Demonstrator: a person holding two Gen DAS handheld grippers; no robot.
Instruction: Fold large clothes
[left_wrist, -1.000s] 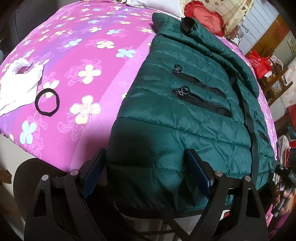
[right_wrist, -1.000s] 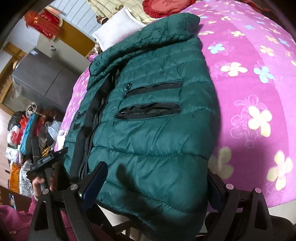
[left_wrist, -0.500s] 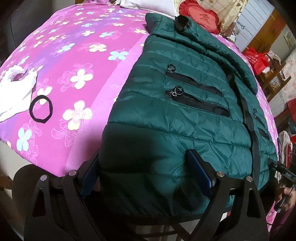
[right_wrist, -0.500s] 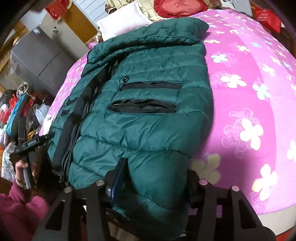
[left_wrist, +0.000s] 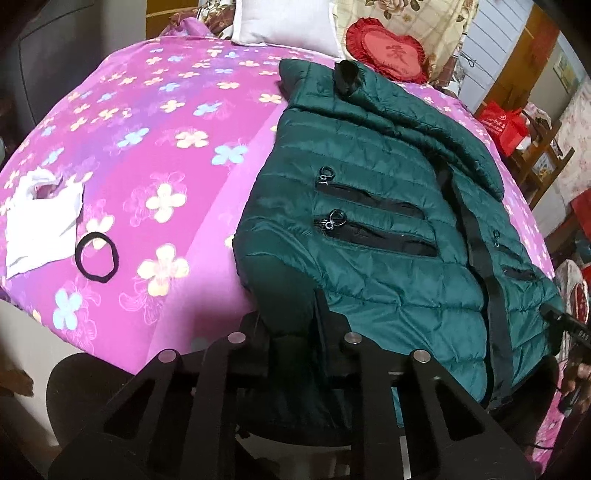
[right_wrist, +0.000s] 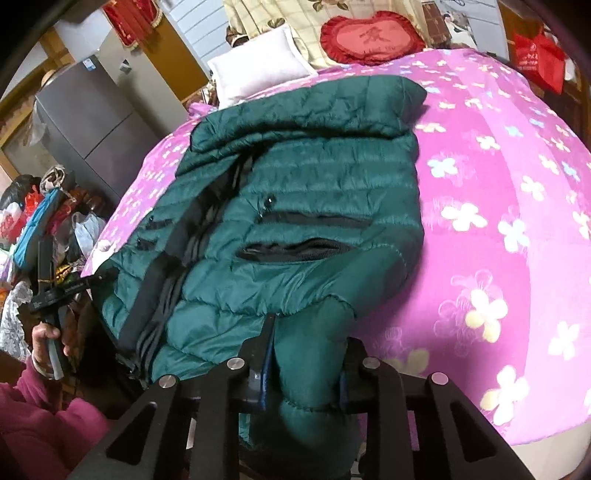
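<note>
Floral bedspread w/ green jacket, hem corners pinched in L claw & R claw.

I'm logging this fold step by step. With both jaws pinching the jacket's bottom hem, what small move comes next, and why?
Probably lift both hem corners and carry them toward the collar. The left gripper and right gripper are each shut on the green jacket, whose body lies flat on the floral bedspread with its hem at the bed's near edge.
</note>
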